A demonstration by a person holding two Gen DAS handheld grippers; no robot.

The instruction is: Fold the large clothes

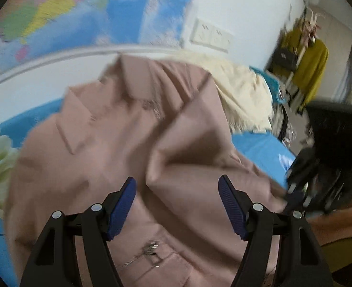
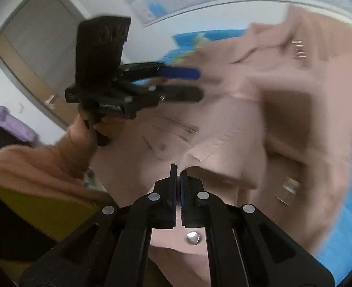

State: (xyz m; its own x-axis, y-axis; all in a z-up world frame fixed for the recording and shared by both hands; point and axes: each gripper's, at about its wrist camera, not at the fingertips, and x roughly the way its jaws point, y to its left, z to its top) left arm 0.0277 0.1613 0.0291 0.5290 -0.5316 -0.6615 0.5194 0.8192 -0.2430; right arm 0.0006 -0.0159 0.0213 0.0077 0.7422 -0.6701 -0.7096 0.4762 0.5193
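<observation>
A large dusty-pink coat (image 1: 118,131) lies spread on the blue bed sheet (image 1: 259,143), collar toward the wall, one panel folded over its middle. My left gripper (image 1: 177,186) is open and empty just above the coat's middle. My right gripper (image 2: 178,171) is shut on a pink coat edge (image 2: 192,160). In the left wrist view the right gripper (image 1: 293,198) sits at the coat's right edge. In the right wrist view the left gripper (image 2: 192,83) hovers open over the coat (image 2: 283,119). Both views are motion-blurred.
A cream fluffy blanket (image 1: 243,91) lies beyond the coat. A colourful wall map (image 1: 56,12) and wall sockets (image 1: 210,34) are behind the bed. A rack with yellow garments (image 1: 312,67) stands at right. A door (image 2: 37,47) and purple clothing (image 2: 10,122) show in the right wrist view.
</observation>
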